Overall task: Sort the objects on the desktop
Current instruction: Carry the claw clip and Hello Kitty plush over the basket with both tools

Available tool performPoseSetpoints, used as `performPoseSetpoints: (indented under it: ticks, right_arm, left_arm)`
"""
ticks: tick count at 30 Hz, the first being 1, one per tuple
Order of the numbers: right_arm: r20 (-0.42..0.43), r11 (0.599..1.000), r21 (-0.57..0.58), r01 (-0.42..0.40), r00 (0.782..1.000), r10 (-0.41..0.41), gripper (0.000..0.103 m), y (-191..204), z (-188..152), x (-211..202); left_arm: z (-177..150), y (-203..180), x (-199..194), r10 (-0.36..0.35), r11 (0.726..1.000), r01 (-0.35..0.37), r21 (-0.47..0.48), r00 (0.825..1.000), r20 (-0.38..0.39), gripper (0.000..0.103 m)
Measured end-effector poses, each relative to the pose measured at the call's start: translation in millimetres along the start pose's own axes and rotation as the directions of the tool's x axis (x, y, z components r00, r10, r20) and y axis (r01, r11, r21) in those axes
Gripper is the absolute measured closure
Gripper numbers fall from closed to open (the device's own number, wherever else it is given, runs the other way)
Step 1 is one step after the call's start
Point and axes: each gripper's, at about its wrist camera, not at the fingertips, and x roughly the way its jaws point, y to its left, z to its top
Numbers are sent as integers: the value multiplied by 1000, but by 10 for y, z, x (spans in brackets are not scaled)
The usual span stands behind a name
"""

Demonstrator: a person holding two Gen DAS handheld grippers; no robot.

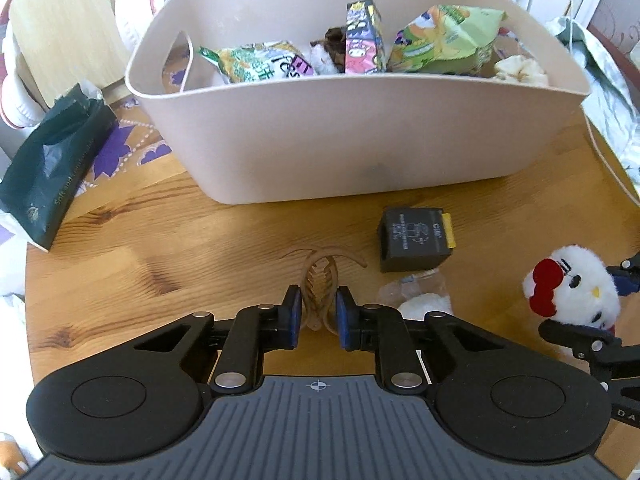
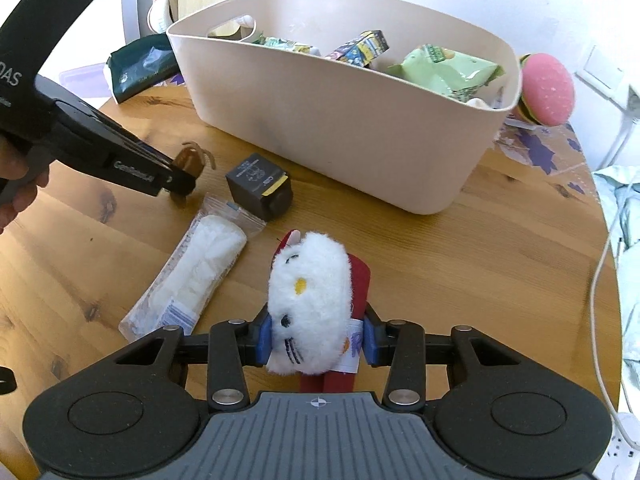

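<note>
A translucent brown hair claw clip sits between the blue pads of my left gripper, which is shut on it just above the wooden table. The same hair claw clip and left gripper appear at the left of the right wrist view. My right gripper is shut on a white plush cat with a red bow; this plush cat shows at the right edge of the left wrist view. A beige bin with snack packs stands behind.
A small dark box with a yellow tab and a clear packet of white wipes lie on the table. A dark green tissue pack lies at the left; a pink plush burger and a white cable at the right.
</note>
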Motion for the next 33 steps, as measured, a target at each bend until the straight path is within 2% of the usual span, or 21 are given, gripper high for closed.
performPoseSetpoints:
  ticks: [11,19,33]
  right_arm:
    - [42,1000,-4,17,999,-17,64,-33,-149,-270]
    - [118,999,-23,33,993,-30,64,5,-220,-500]
    - [250,994,-75,77,967,-56,64,-176,86,-893]
  left_arm:
    - [-145,36,-368,-9,999,12,-36,998,66,85]
    - [-227,42,-642,-1,999,6,-41,993,122,85]
    - [122,22,-1143,24,999,-15,-37,968,251,85]
